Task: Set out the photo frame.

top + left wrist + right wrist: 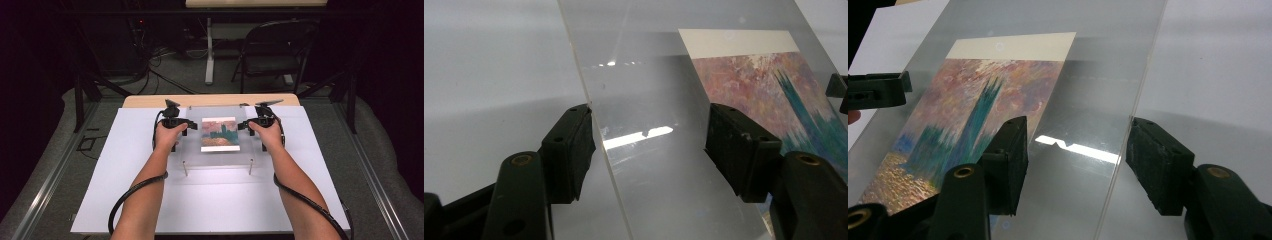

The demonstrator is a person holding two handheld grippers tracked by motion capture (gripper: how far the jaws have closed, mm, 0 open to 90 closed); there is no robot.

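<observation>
Centre of the high view: a clear acrylic sheet [218,135] lies over a painted print [220,134] on a white board [210,195] that covers a wooden table [150,101], whose edge peeks out at the top. Left gripper [176,123] sits at the sheet's left edge, right gripper [255,123] at its right edge, each held in a hand, forearms entering from the bottom, black cables [131,192] looping back. Two small metal pegs [185,169] stand at the sheet's near edge.

Left gripper view: jaws spread wide, one on either side of the sheet's edge [594,125], neither pad visibly pressing it; the print [774,85] sits upper right.

Right gripper view: same, jaws wide apart straddling the sheet's edge [1133,125], print [968,115] on the left, the other gripper's jaw [878,90] at the far left.

Upper part of the high view: dark room, grey carpet, folding chair [275,50] upper right, a white table leg [210,50], floor cables upper left, metal frame rails down both sides.
</observation>
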